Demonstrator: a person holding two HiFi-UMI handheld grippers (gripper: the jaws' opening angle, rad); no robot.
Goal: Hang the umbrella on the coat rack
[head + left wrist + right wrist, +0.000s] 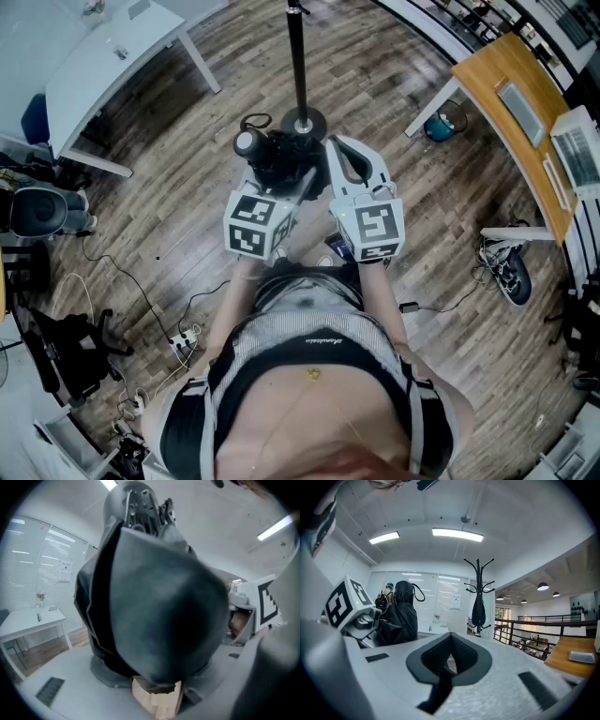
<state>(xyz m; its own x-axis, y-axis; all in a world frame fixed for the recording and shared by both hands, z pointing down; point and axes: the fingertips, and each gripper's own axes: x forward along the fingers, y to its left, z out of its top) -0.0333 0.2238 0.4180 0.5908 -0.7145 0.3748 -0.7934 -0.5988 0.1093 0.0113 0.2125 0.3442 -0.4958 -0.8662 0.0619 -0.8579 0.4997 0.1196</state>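
Note:
My left gripper [292, 183] is shut on the black folded umbrella [274, 155], which hangs above the floor just in front of the coat rack's round base [303, 122]. The rack's black pole [298, 56] rises straight ahead. In the left gripper view the umbrella's dark fabric [159, 606] fills the frame between the jaws, its ribs and tip at the top. My right gripper [347, 155] hovers to the right of the umbrella, shut and holding nothing. From the right gripper view [450, 656] the umbrella [401, 616] is at the left and the coat rack [478, 573] ahead, a dark item hanging on it.
A white table [112, 56] stands at the far left, with a wooden desk [511, 103] and laptop [581, 150] at the right. Shoes [511, 272] lie on the floor right of me. Cables and a power strip [183, 342] trail at the left. A railing [525, 630] runs beyond the rack.

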